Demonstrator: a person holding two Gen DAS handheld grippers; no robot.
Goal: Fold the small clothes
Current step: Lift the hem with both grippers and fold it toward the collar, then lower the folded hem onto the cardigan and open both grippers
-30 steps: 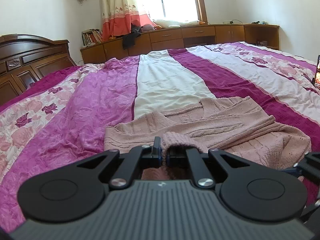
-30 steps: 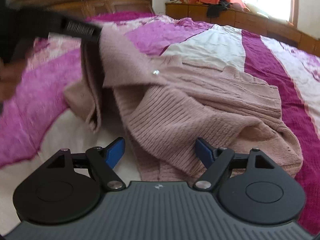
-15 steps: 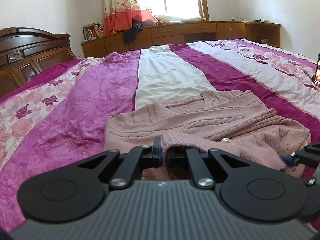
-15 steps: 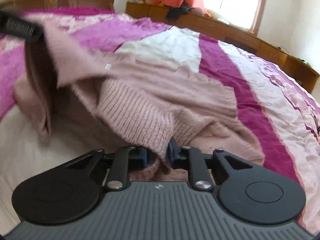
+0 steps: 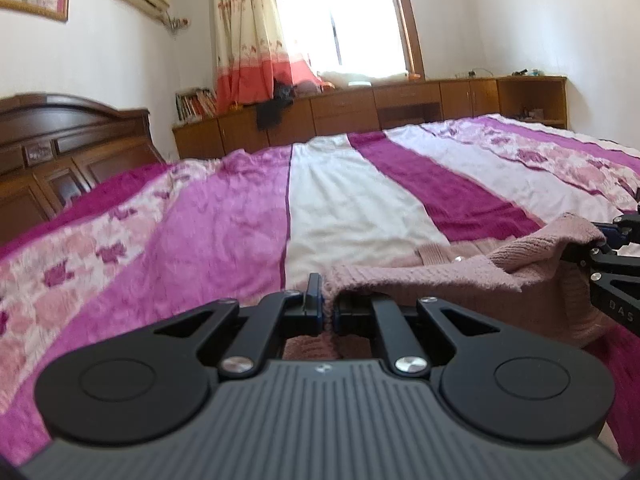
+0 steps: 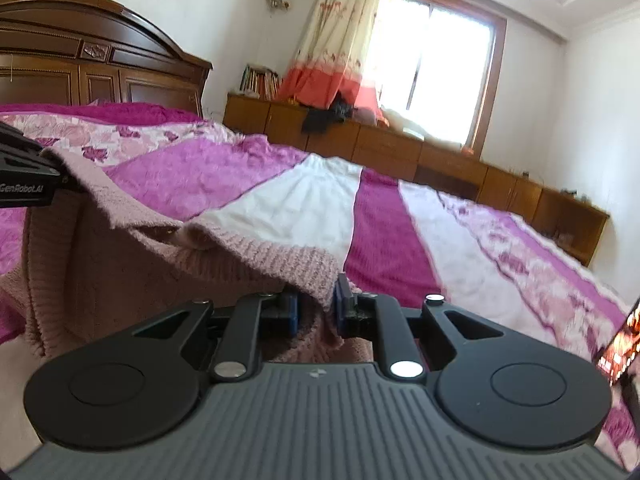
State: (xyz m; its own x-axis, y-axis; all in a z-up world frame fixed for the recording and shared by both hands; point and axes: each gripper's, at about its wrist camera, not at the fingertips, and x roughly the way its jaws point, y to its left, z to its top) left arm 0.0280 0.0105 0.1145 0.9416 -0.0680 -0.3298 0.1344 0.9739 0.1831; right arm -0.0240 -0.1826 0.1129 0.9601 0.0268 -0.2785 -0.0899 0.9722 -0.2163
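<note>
The left tongs (image 5: 327, 307) are pinched shut on one corner of the pink knitted cardigan (image 5: 452, 280), and from there the held edge runs rightward to the right tongs (image 6: 316, 308), which are clamped on the other corner. The cardigan's long axis therefore lies across the gap between the 2 tongs, slung in a shallow sag above the striped bedspread (image 5: 352, 208), with the rest of the knit hanging below and in front of both. Neither arm looks nearer to the cloth than the other; each has its own end. The coming move likely turns on keeping that edge level while it is carried out over the bed and laid down. Compared with 1 second ago, when the cardigan lay heaped on the bed and the right tongs stood wide open above it, the right tongs have closed on the knit and both ends have risen, so most of the garment is off the bedspread.
</note>
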